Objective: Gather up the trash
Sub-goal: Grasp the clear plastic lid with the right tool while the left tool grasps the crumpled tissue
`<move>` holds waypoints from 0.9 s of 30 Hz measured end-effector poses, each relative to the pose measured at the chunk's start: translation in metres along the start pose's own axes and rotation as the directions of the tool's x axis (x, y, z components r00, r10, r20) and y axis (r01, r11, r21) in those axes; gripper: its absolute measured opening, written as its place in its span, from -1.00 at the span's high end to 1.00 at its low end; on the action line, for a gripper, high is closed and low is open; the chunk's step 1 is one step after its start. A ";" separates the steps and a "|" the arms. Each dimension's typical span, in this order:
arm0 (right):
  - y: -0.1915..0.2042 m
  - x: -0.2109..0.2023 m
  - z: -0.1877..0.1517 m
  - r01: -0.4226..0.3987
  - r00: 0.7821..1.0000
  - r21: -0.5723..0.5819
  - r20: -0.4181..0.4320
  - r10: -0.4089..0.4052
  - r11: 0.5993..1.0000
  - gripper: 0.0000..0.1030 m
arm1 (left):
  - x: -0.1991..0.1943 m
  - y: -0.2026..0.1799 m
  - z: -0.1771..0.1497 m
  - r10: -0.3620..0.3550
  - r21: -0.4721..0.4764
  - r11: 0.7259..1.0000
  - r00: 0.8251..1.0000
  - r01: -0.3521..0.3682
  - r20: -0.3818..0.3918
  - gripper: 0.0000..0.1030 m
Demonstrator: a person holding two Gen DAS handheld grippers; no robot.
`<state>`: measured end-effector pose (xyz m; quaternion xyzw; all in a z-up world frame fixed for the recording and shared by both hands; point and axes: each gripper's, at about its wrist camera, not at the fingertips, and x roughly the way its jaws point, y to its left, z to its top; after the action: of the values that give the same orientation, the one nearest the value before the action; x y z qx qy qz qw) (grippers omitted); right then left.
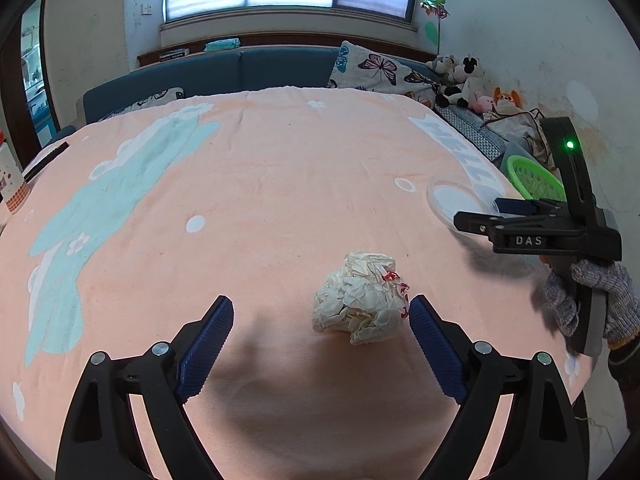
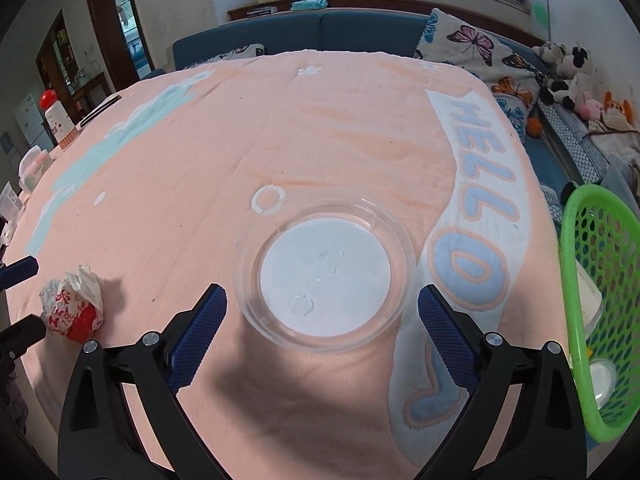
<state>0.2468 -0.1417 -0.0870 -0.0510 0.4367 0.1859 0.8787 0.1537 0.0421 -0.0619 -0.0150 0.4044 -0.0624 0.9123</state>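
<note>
The left gripper [image 1: 320, 322] hangs over the bench [image 1: 280, 184], which is covered with a peach blanket, its blue-padded jaws spread wide and holding nothing. A crumpled ball of paper [image 1: 362, 298] lies on the blanket between the fingertips — close against the right-hand pad, though whether it touches I cannot tell.

The right gripper [image 2: 322, 312] is likewise wide open and empty, poised over a clear plastic lid [image 2: 324, 272] that lies flat beside the blue "HELLO" lettering [image 2: 476, 184]. The lid sits between and just beyond the fingertips, apart from both pads.

A green mesh basket [image 2: 576, 264] stands off the bench's right edge — something white lies inside it. A gloved hand [image 1: 592, 304] grips the right gripper's handle.
</note>
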 end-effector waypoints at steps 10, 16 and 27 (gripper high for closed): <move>0.000 0.011 0.005 0.018 1.000 -0.021 -0.023 -0.019 1.000 -0.85 | 0.006 -0.006 -0.001 -0.011 0.018 1.000 1.000 0.011 -0.016 -0.68; 0.000 0.012 0.004 0.023 1.000 -0.022 -0.020 -0.024 0.999 -0.79 | 0.010 -0.008 0.001 -0.008 0.022 1.000 1.000 0.009 -0.027 -0.68; 0.000 -0.001 0.000 0.017 1.000 -0.010 0.016 -0.017 1.000 -0.78 | 0.024 -0.014 0.008 -0.026 0.035 0.999 0.998 0.028 -0.057 -0.62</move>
<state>0.2462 -0.1417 -0.0863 -0.0576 0.4285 0.1812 0.8833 0.1739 0.0255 -0.0730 -0.0024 0.4288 -0.0823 0.8996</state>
